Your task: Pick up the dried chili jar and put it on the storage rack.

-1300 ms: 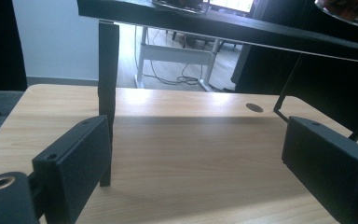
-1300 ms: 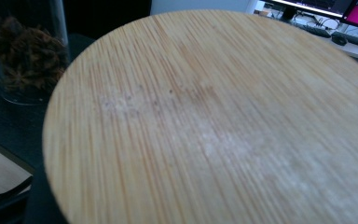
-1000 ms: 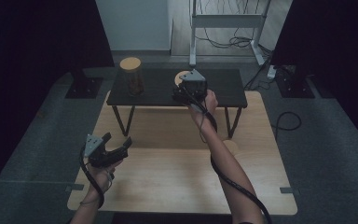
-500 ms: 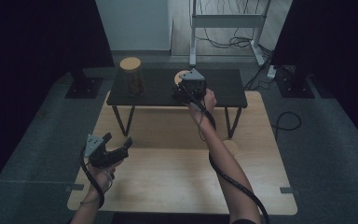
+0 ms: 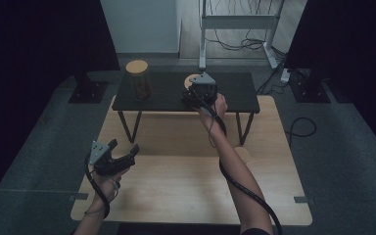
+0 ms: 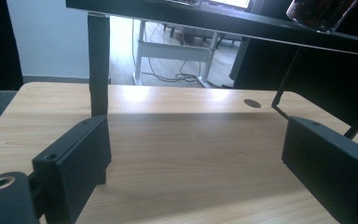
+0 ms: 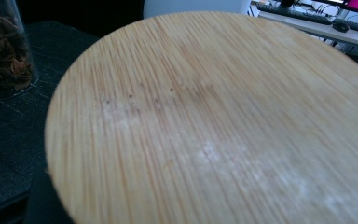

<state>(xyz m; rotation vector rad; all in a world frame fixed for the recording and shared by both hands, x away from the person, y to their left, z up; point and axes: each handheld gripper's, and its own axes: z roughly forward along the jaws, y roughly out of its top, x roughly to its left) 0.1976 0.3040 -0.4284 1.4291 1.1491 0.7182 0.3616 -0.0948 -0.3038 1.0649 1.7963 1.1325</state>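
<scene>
Wooden, pale and broad, the table [image 5: 186,191] carries a low black shelf [image 5: 166,95] at its 12 o'clock end. A lidded glass jar [image 5: 139,81] of dried brown pieces stands on the shelf's 9 o'clock part. Toward 3 o'clock from it, the right tongs [image 5: 192,95] sit over a round bamboo lid [image 7: 214,121], clenched; whether they grip it I cannot tell. At 7 o'clock, the left tongs [image 5: 125,151] hover released above bare wood.

A lab or studio: black curtains [image 5: 39,39], cabled desk frame [image 5: 240,22] (grey carpet).
</scene>
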